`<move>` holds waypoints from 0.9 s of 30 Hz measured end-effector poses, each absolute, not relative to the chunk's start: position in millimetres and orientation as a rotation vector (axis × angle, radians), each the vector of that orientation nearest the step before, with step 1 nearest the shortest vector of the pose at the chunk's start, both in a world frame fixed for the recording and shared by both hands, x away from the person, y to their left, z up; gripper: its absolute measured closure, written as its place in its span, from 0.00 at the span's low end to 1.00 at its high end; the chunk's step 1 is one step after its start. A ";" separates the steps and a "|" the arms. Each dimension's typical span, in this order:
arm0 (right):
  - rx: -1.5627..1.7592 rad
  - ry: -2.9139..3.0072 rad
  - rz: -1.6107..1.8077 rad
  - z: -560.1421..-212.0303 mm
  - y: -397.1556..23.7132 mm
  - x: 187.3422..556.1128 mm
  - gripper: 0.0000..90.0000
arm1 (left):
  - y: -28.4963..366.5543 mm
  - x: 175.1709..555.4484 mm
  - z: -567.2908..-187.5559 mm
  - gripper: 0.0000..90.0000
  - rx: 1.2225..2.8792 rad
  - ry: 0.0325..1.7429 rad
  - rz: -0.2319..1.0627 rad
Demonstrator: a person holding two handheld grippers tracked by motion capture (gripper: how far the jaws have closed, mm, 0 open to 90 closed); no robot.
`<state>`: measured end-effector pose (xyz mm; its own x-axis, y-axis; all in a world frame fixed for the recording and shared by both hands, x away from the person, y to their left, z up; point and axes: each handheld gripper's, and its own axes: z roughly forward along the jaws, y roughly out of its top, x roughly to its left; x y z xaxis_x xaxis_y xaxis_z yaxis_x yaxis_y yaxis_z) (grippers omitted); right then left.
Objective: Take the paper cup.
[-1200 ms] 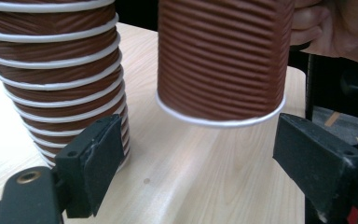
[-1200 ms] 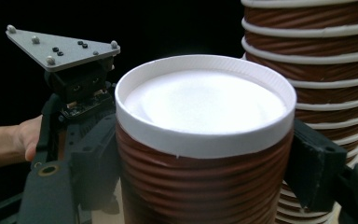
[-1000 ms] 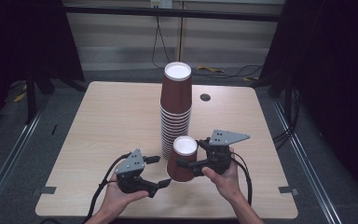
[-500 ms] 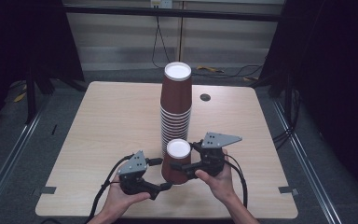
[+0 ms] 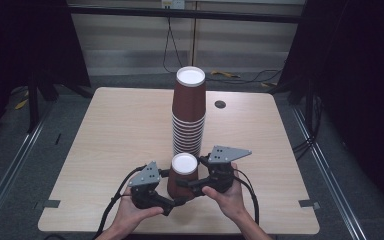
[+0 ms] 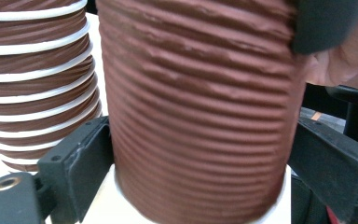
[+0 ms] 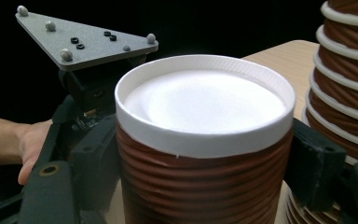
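A single brown ribbed paper cup (image 5: 182, 176) stands upside down near the table's front edge, its white base facing up. Behind it rises a tall stack of the same cups (image 5: 189, 112), also seen as the stack (image 6: 37, 79) and the stack (image 7: 345, 79). My right gripper (image 5: 187, 184) comes in from the right and is shut on the cup (image 7: 200, 140), a jaw against each side. My left gripper (image 5: 176, 199) comes in from the left, low on the cup (image 6: 200, 107). Its jaws have just been opening and now flank the cup without pressing.
The light wooden table (image 5: 115, 130) has a small dark round disc (image 5: 220, 104) at the back right. Cables trail from both grippers toward the front edge. Dark curtains and floor rails surround the table.
The single cup and my right gripper have shifted a little left and toward the front edge. My left gripper's jaws have spread apart around the cup.
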<state>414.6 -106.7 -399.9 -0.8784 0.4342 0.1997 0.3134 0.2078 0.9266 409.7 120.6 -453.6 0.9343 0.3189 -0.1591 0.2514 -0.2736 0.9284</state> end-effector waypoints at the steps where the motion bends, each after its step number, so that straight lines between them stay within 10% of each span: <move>1: 0.732 2.360 1.767 -400.0 -106.4 414.4 0.25 | 120.7 409.4 -453.4 0.09 1.865 0.420 0.067; 27: 0.710 2.345 1.845 -403.0 -103.9 413.5 0.24 | 123.4 409.0 -450.5 0.13 1.862 0.415 0.065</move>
<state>413.5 -103.9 -403.0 -0.8903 0.3982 0.2210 0.3085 0.1702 0.9359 409.0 123.4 -450.5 0.9356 0.3145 -0.1605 0.2500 -0.2690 0.9301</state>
